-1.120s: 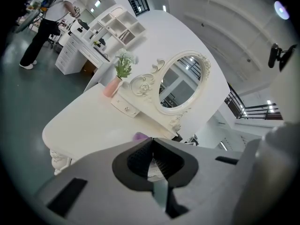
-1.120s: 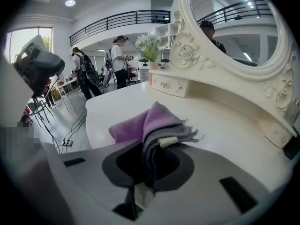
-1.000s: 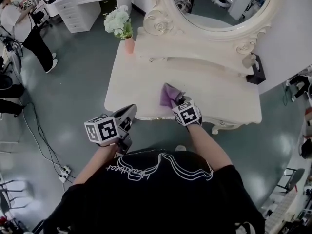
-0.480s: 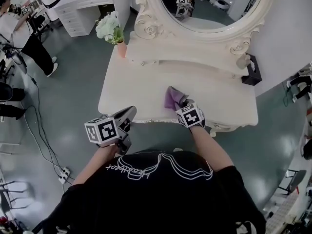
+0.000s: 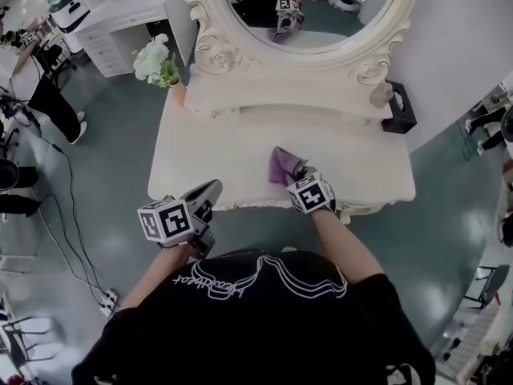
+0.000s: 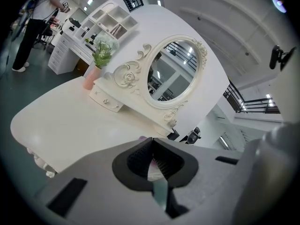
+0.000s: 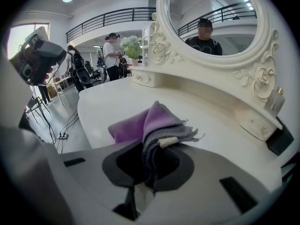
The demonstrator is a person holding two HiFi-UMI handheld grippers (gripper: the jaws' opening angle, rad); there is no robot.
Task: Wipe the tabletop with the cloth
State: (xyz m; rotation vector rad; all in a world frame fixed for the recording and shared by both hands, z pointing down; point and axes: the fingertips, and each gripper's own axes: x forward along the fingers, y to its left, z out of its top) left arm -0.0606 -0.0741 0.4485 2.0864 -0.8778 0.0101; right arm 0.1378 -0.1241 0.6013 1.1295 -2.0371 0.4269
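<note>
Grey-green floor (image 5: 104, 159) surrounds a cream dressing-table bench (image 5: 216, 151) backed by an oval mirror (image 5: 321, 6). Head view: purple cloth (image 5: 280, 165) lies bunched near the front edge, right of centre, at the right tool (image 5: 298, 173); left tool (image 5: 210, 191) hangs off the bench, front-left. Pink vase (image 5: 177, 93), rear left, holds white flowers (image 5: 154, 58); dark box (image 5: 398, 112), rear right, contents unclear. Left gripper view: jaws pressed together, nothing between. Right gripper view: jaws pinch a gathered fold of cloth. Judged soft, light, limp; best held by a bunched fold.
</note>
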